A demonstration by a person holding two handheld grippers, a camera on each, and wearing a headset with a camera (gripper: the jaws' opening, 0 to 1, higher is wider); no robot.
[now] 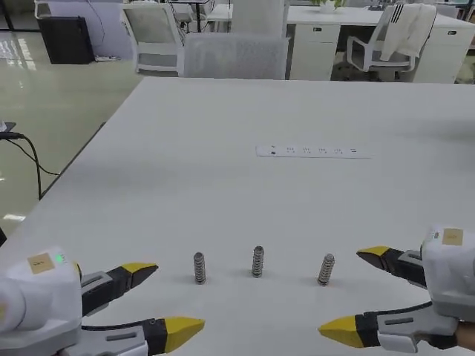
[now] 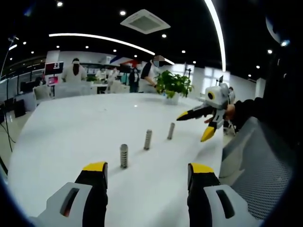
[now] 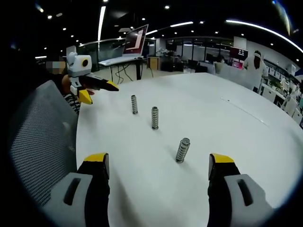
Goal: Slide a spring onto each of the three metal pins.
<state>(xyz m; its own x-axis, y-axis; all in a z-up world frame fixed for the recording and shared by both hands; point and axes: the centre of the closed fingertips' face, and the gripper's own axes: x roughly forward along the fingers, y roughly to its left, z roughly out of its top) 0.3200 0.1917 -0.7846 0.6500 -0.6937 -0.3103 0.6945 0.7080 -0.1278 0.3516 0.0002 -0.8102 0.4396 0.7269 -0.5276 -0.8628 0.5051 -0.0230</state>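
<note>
Three springs look seated, the first observer says. Each pin wears one, in a row on the worktop (image 1: 223, 193) just ahead of the tips. The left pin (image 1: 199, 268) is nearest the left tongs (image 1: 174, 297), the middle pin (image 1: 257, 262) lies between both pairs, and the right pin (image 1: 326, 269) is just beside the right tongs (image 1: 343, 291). Both tongs are spread wide and carry nothing.

So the risk is a stray knock, the second answers. The right pin seems to lean a little in the head view. If a yellow tip swung inward and clipped it, the pin would likely topple, and its spring could slide off and roll.

And further out?

The power strip (image 1: 312, 151) lies well beyond the tongs, the second adds. It is too far away to snag anything unless someone reaches carelessly over the row.
</note>
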